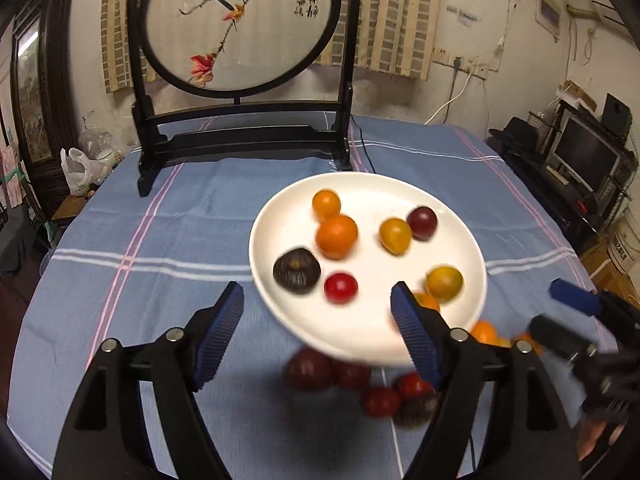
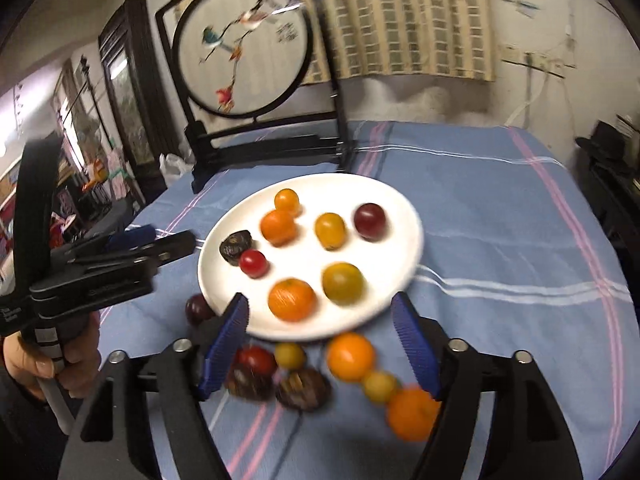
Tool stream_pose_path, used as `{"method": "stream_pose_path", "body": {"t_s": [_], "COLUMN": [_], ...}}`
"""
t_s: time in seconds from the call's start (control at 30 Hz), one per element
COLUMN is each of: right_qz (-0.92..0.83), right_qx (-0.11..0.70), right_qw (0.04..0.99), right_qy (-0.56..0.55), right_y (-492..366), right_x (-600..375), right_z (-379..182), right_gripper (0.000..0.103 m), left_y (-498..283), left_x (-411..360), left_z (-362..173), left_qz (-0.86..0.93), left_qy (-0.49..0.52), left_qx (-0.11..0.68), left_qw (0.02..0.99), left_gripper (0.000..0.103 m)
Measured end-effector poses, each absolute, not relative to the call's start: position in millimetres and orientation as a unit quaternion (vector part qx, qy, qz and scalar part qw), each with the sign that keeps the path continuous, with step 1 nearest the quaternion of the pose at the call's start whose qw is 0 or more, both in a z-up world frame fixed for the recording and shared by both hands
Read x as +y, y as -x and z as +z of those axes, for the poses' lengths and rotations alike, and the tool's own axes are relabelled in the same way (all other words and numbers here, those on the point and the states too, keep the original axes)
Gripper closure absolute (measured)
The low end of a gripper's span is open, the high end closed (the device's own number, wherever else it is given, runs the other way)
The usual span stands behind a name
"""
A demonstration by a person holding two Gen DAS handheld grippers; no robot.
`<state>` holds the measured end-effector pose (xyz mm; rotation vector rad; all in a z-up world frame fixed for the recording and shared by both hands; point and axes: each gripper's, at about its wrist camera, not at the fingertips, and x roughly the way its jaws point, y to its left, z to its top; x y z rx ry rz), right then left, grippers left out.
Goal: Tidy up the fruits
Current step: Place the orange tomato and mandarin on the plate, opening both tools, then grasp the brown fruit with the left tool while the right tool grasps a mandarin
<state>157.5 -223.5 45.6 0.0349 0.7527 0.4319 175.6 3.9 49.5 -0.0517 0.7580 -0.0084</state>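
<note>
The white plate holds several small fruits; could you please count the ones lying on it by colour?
Orange fruits: 3
Yellow fruits: 2
Red fruit: 1
Dark purple-red fruit: 1
Dark brown fruit: 1
Total on the white plate: 8

Hidden: in the left wrist view, an orange fruit [image 1: 426, 301] shows only partly behind the blue ribbed finger pad [image 1: 414, 336], at the near rim of the round white plate [image 1: 280, 216].
Blurred: loose fruits [image 1: 352, 376] just below that plate's near rim; kinds uncertain.
Cut off: hand [image 2: 48, 356] left of the plate.
</note>
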Motion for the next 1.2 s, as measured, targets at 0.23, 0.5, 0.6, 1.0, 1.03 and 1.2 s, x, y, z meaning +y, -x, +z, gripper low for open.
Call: {"method": "stream_pose_path", "body": {"t_s": [0.23,0.5,0.6,1.0,1.03,1.2], "right_qz": [0.170,0.146,0.135,0.102,0.104,0.113], "right_qx": [0.390,0.430,0.445,0.480,0.479,0.461], "right_qw": [0.905,0.891,0.885,0.869,0.870,0.879], "right_qy": [0.000,0.015,0.031,0.062,0.049,0.038], "right_y": [-107,-95,-102,-157,-159,-154], "right_x": [-254,-255,-252,-244,-247,-251], "right_z": [18,-12,-16,-33,-35,-36], "right_gripper": [0.027,0.027,0.027,0.060,0.060,0.061], "left_y": [-116,-89,-87,-91,-92,-96], "left_x": [-1,-8,-12,-20,-21,-23], "left_z": [30,1,-6,-18,-19,-26], "left_qz": [-0.012,-0.024,-0.032,-0.041,-0.041,-0.054], "left_qy": [0.010,0.011,0.009,0.004,0.003,0.022], "left_qx": [0.376,0.405,0.415,0.444,0.446,0.463], "left_qw": [0.926,0.914,0.909,0.895,0.894,0.884], "left_gripper": [0.025,0.024,0.024,0.023,0.023,0.023]}}
